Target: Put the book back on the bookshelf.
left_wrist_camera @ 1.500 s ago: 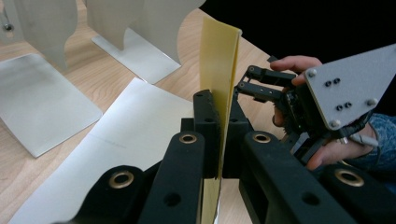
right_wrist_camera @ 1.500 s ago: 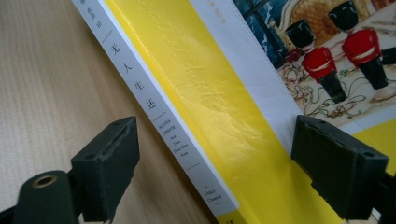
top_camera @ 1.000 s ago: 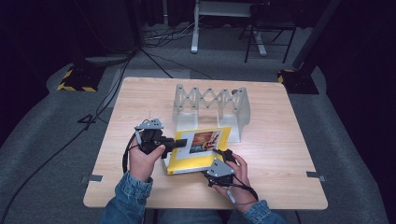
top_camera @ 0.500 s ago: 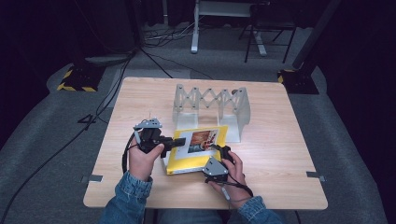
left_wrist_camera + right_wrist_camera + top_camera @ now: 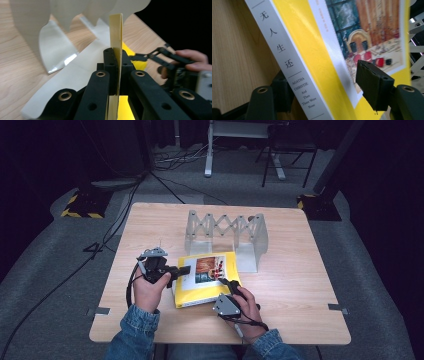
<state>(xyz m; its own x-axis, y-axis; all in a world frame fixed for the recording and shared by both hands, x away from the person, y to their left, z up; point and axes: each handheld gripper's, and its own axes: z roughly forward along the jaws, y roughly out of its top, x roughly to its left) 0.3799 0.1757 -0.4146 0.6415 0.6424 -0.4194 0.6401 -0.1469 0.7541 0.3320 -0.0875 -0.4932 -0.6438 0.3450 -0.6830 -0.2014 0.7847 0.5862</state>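
A yellow book (image 5: 205,277) with a picture on its cover lies low over the wooden table (image 5: 300,285), held between both grippers. My left gripper (image 5: 182,270) is shut on the book's left edge. In the left gripper view that thin cream edge (image 5: 116,37) stands upright, pinched between the black jaws of the left gripper (image 5: 116,60). My right gripper (image 5: 225,282) grips the book's near right side. In the right gripper view its jaws sit on either side of the book (image 5: 317,50), which has a white spine, with the right gripper (image 5: 327,90) shut on it.
A white accordion-style rack (image 5: 225,232) stands on the table just behind the book and looms close in the left gripper view as the rack (image 5: 57,47). The right hand's gripper (image 5: 160,53) shows there too. Beyond the table are grey floor, cables and stand legs.
Both hands and the book have shifted slightly to the left. Both grips remain the same.
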